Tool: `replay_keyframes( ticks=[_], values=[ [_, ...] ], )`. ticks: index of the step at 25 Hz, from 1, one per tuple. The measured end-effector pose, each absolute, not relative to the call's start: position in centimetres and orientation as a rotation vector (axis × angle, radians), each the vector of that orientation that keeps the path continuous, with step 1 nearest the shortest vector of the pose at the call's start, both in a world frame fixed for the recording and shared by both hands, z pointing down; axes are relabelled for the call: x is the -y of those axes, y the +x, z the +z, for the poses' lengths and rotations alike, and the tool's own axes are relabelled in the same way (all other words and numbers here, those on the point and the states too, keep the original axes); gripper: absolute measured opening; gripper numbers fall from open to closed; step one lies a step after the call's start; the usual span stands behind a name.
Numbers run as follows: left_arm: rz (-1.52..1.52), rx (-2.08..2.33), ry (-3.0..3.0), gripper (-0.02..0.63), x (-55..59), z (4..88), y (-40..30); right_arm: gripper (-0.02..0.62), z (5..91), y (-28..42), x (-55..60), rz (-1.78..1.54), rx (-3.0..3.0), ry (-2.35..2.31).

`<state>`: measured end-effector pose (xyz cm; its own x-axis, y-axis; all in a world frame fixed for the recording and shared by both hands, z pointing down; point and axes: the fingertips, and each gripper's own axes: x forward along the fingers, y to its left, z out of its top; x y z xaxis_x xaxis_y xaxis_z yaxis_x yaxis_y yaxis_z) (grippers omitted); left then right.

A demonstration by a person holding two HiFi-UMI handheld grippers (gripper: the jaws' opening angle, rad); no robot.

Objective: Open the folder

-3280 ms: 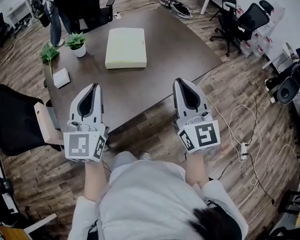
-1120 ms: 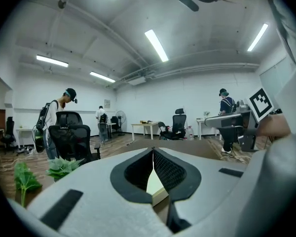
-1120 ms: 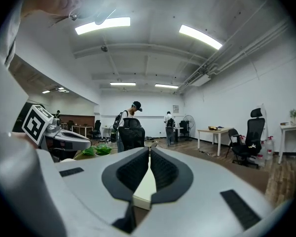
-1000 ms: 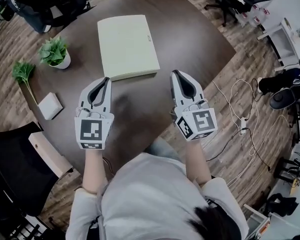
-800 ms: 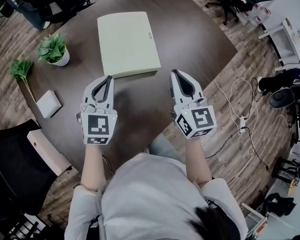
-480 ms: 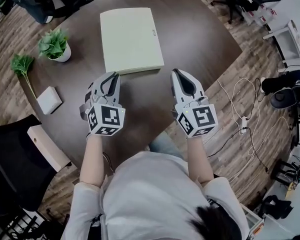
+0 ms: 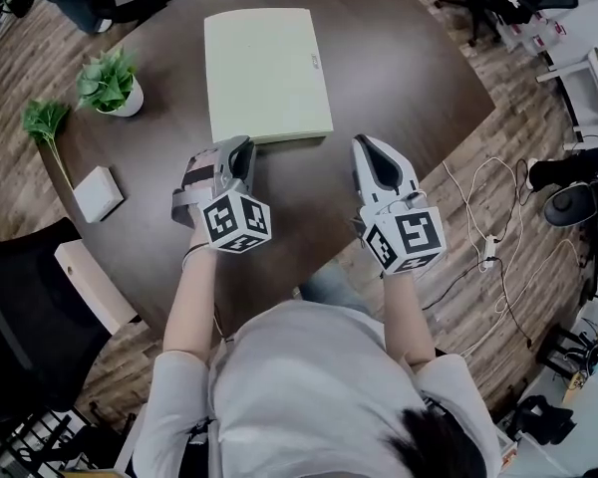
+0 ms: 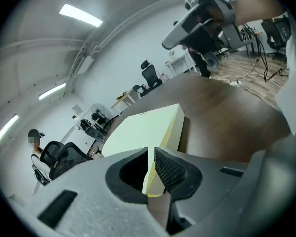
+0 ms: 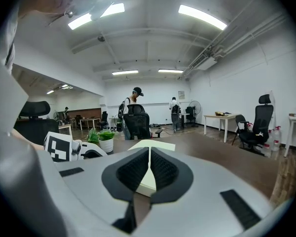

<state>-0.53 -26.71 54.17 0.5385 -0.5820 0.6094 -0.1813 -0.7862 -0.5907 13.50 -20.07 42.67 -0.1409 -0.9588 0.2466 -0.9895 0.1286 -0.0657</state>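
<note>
Jaws of left gripper (image 7: 243,144) and right gripper (image 7: 365,141) sit clenched, empty, near the flat, pale rectangular folder (image 7: 267,73).

Cool, even light is thrown down from ceiling strips (image 9: 200,15), blown out to white. A soft shadow is laid on the dark table (image 8: 222,117) beside the folder (image 8: 143,130). Both gripper views are bowed hard at the rims, corners blacked out.
</note>
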Motion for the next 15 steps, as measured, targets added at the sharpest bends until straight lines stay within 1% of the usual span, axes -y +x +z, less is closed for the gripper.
replay_keyframes(
  ticks=[8,15],
  values=[
    [-1.266,-0.546,-2.148,0.015,27.3,56.6,0.6,0.015,43.8,14.8,20.2,0.353,2.23,1.947],
    [-1.298,-0.531,-2.091,0.038,27.6,57.2,1.0,0.015,44.2,15.3,20.4,0.373,2.231,1.946]
  ],
)
